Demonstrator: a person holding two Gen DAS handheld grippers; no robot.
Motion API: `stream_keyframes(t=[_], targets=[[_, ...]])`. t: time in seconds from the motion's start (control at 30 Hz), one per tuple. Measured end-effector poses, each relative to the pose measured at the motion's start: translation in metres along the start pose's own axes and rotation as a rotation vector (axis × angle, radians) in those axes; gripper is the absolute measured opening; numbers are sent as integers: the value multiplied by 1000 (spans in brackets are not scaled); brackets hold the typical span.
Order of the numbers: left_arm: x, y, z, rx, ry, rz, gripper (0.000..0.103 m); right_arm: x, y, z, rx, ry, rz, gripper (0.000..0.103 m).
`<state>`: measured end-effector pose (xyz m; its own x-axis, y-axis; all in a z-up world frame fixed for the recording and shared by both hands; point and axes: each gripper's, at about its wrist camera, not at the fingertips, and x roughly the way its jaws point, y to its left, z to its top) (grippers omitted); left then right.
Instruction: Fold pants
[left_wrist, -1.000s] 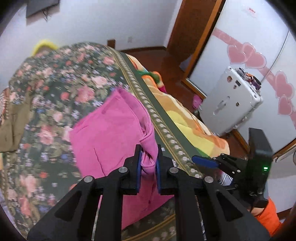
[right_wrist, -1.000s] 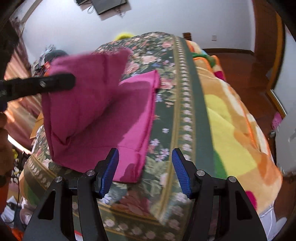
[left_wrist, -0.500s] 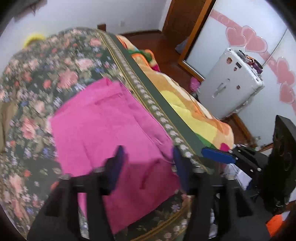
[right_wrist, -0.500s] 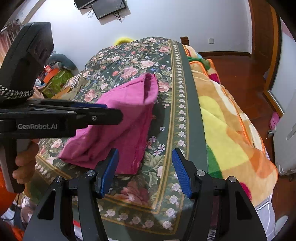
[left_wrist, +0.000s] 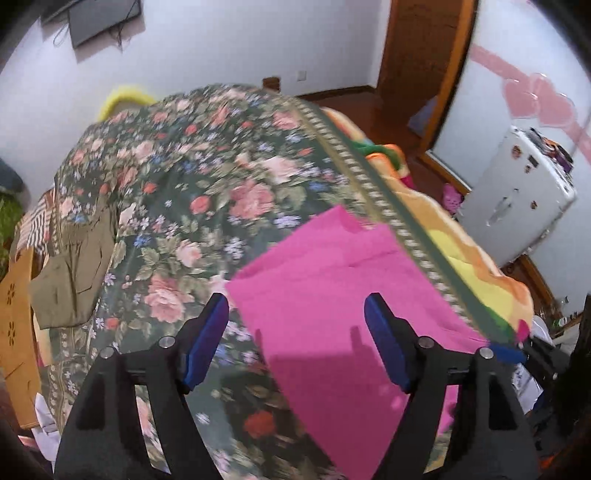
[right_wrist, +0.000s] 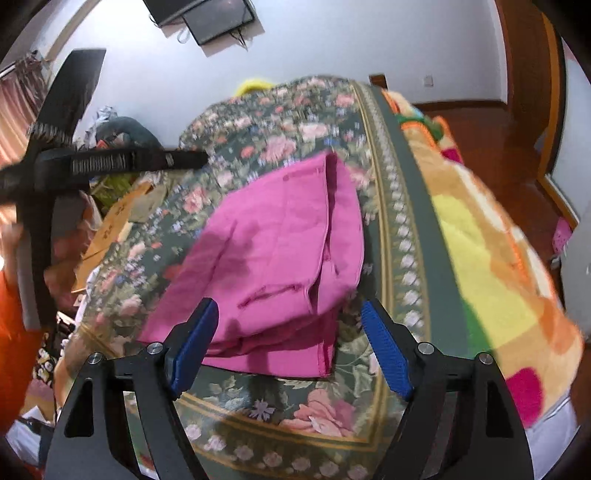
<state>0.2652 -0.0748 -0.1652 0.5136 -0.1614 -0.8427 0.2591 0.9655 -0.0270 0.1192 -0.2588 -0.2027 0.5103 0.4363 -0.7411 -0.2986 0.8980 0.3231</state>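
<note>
The pink pants lie folded into a flat stack on the floral bedspread, near the bed's right edge. They also show in the right wrist view, with layered edges toward me. My left gripper is open and empty, raised above the near part of the pants. My right gripper is open and empty, just in front of the near edge of the stack. The left gripper's body shows at the left of the right wrist view.
An olive garment lies at the bed's left side beside a cardboard box. A striped colourful blanket hangs over the right edge. A white suitcase stands on the wooden floor at the right.
My left gripper has let go of the pink fabric and opened. The lifted fold has dropped flat onto the stack. The left gripper has drawn back and up. The right gripper stays open.
</note>
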Motion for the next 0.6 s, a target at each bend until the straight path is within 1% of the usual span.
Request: stream_keyframes(t=[0.03,0.1,0.17,0.23,0.27,0.37,0.4,0.43,0.47,0.5,0.53,0.6], targets=[[10,9,4,9,24,-10,80,6,-1,-3,6,13,-5,77],[23,15,7,38,49,2,80,20,-6,-10,18,37,-12,77],[38,17,9,76,71,4,80,28,-11,-13,31,59,1,77],[55,19,13,110,95,-22,80,28,-14,-14,26,47,21,77],[64,19,16,126,108,-26,81,28,-15,-13,15,45,17,77],[93,14,20,183,149,17,82,28,-18,-11,-1,29,-21,77],[103,13,20,199,168,23,82,29,-21,-10,5,29,-21,77],[116,12,21,210,189,20,85,29,-24,-9,9,28,-24,77],[123,13,21,207,198,14,90,29,-25,-7,6,25,-33,77],[128,16,22,200,198,2,92,30,-26,-6,-1,23,-45,77],[131,20,23,188,183,-19,95,31,-27,-4,-6,24,-53,77],[134,29,24,161,167,-63,95,34,-30,1,-16,24,-74,76]])
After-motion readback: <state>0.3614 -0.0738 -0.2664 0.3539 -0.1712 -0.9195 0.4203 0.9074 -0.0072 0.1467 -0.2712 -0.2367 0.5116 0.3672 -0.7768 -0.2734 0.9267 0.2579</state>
